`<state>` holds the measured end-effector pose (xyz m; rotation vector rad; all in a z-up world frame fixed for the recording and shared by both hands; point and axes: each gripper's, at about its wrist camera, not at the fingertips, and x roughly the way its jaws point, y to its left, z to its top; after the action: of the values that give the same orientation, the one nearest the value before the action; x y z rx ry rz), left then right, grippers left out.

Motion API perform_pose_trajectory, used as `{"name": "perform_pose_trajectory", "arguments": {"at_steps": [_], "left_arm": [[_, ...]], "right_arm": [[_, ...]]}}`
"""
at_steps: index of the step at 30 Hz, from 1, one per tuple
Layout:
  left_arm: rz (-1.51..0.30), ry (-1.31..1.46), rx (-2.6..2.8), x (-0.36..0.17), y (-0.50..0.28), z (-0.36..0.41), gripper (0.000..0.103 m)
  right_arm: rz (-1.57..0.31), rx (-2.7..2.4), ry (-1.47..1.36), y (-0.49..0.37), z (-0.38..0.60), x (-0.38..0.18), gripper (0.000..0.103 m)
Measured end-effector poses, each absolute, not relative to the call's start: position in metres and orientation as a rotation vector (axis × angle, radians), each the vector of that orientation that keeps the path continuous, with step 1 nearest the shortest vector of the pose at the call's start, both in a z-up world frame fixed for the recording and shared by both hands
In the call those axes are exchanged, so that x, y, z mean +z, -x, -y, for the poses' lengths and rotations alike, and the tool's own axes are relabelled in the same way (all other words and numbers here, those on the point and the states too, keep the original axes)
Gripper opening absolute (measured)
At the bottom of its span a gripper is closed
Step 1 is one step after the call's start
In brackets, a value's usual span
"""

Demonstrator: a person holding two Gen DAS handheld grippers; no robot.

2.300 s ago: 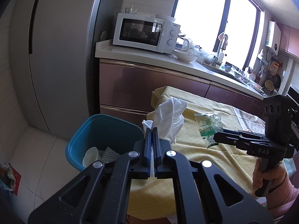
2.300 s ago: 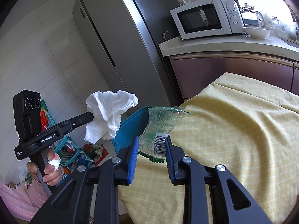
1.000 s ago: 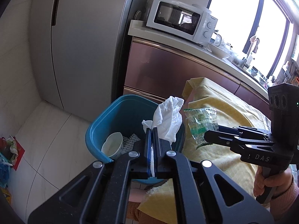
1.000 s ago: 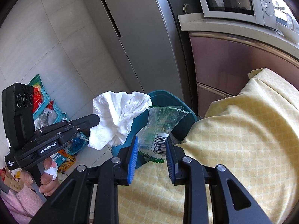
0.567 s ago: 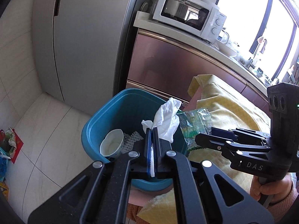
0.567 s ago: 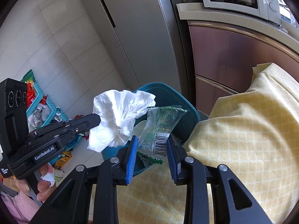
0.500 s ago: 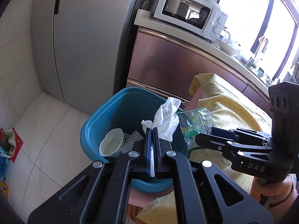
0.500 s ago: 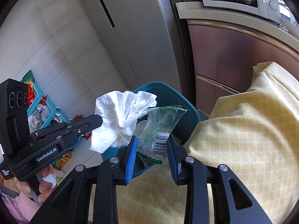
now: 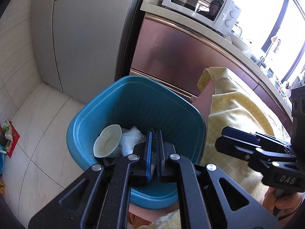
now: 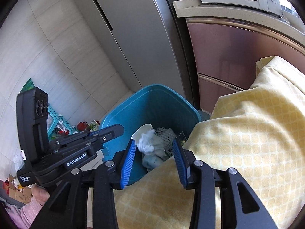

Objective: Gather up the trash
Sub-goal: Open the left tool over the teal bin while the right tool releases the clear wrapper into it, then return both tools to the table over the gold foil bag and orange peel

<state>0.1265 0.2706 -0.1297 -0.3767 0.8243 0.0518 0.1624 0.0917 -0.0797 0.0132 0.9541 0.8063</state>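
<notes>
Both grippers hang over the blue bin (image 9: 137,103) (image 10: 152,103), which stands beside the yellow-clothed table (image 10: 247,133). My left gripper (image 9: 154,133) (image 10: 118,128) has its jaws together and holds nothing. The jaws of my right gripper (image 10: 154,142) (image 9: 221,139) are opening, with nothing between them. A crumpled white tissue (image 10: 146,143) lies in the bin beside a paper cup (image 9: 107,143) (image 10: 143,130) and foam netting (image 10: 165,133). A dark green bit by the right jaw looks like the plastic wrapper (image 10: 181,138), mostly hidden.
A grey fridge (image 9: 85,28) and pinkish cabinets (image 9: 171,57) with a microwave (image 9: 200,5) stand behind the bin. On the tiled floor to the left lie a teal basket (image 10: 57,118) and scattered packets. A person's hand (image 9: 278,200) holds the right gripper's handle.
The white tissue has left my left gripper and the green wrapper has left my right one; both lie in the bin. The right jaws have spread. Both grippers came lower over the bin.
</notes>
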Motion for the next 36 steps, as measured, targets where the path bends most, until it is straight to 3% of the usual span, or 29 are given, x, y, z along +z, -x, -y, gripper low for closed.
{"name": "perform_pose_trajectory", "arguments": {"at_steps": [4, 16, 23, 36], "left_arm": [[-0.812, 0.377, 0.037, -0.128, -0.122, -0.268, 0.004], [-0.71, 0.315, -0.081, -0.088, -0.092, -0.229, 0.026], [-0.687, 0.25, -0.228, -0.066, -0.083, -0.173, 0.029], [-0.743, 0.134, -0.508, -0.064, -0.078, -0.041, 0.029]], "right_arm": [[-0.937, 0.816, -0.035, -0.159, -0.08, -0.074, 0.039], [-0.812, 0.8, -0.119, -0.124, -0.001, -0.039, 0.045], [-0.759, 0.69, -0.169, -0.102, 0.069, -0.028, 0.051], [-0.716, 0.403, -0.259, -0.076, 0.196, -0.034, 0.051]]}}
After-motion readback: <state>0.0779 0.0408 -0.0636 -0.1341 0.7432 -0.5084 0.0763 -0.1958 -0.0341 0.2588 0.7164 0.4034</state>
